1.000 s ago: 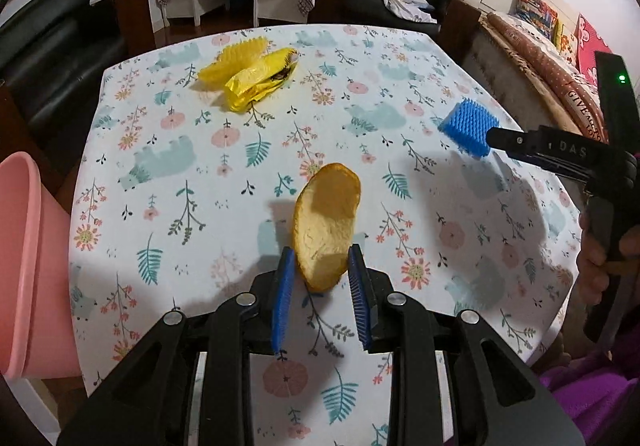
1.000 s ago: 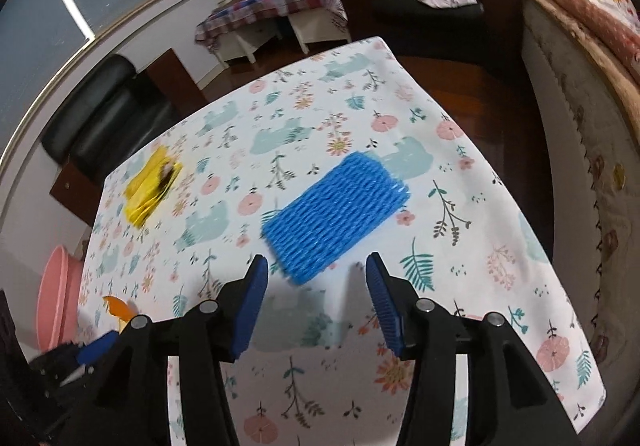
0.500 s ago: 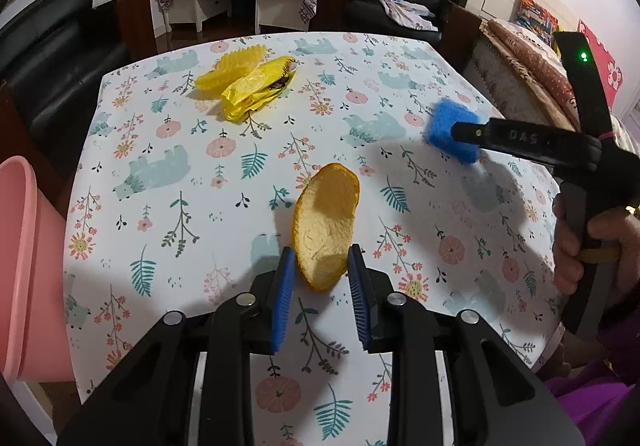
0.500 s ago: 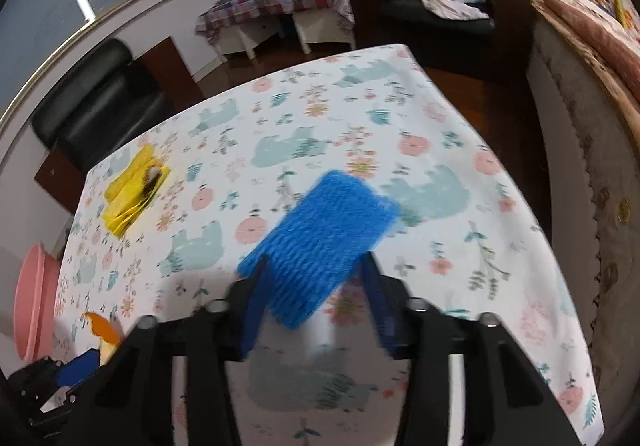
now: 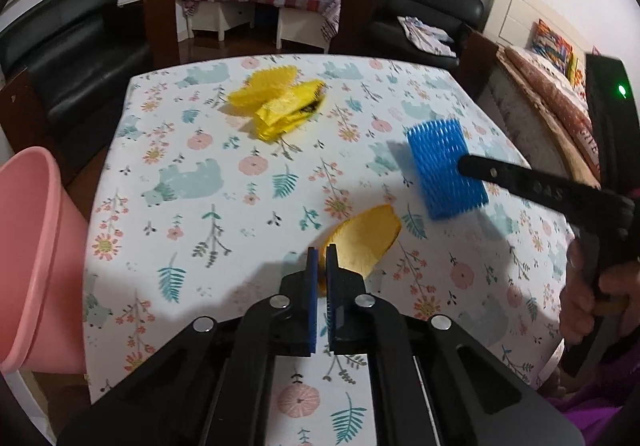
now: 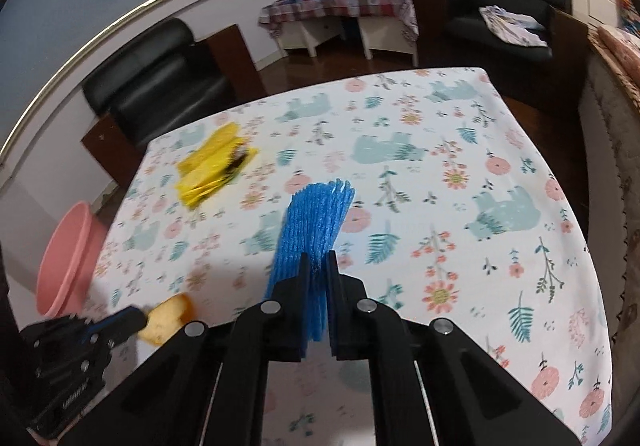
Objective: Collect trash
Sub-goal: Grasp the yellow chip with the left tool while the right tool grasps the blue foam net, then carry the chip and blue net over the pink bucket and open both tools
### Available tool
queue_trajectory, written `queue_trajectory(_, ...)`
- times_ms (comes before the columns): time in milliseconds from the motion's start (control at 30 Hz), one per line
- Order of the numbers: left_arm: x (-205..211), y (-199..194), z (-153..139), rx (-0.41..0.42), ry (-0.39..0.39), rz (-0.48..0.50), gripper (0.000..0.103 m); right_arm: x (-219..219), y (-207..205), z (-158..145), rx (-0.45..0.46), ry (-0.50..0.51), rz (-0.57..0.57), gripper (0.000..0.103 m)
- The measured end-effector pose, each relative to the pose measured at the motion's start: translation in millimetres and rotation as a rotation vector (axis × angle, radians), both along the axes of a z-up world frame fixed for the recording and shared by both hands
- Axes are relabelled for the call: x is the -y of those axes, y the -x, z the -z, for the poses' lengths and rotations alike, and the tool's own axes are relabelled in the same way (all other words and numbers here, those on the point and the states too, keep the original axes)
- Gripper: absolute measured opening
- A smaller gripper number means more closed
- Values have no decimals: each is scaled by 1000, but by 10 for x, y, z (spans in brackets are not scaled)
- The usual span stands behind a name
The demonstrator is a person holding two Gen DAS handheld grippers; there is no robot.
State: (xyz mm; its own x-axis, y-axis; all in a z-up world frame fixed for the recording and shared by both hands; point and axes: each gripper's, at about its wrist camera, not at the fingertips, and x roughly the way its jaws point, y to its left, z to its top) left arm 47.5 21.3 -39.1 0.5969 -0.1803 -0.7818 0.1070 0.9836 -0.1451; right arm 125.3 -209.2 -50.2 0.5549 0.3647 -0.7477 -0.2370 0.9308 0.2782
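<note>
A pink plastic bin [image 5: 28,258] stands off the floral-clothed table's [image 5: 192,206] left edge. The left gripper [image 5: 322,252] has its blue pads nearly together, pinching the near end of a curved orange peel [image 5: 366,240] whose length runs up and right. Only the right wrist view shows the right gripper [image 6: 318,258] clamping blue foam fruit netting [image 6: 314,218], standing upright. Crumpled yellow wrappers [image 5: 282,106] lie far back.

Left gripper [image 5: 322,255] is clamped nearly closed; right gripper [image 6: 318,260] likewise, apparently raised, gripped by a hand [image 5: 588,298].
</note>
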Motion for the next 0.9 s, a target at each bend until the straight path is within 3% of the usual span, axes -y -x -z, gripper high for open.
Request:
queue_trajectory(267, -160, 98, -157, 57, -32, -34, 3, -124, 228, -91, -7, -41, -77, 7)
queue_trajectory(500, -390, 84, -44, -31, 6, -94, 4, -277, 333, -57, -16, -19, -137, 7)
queue_trajectory(633, -443, 107, 59, -76, 36, -102, 25, -307, 348, -20, -31, -17, -147, 7)
queue_trajectory(900, -364, 120, 154, -85, 1, -96, 26, -318, 358, 33, -46, -7, -150, 7)
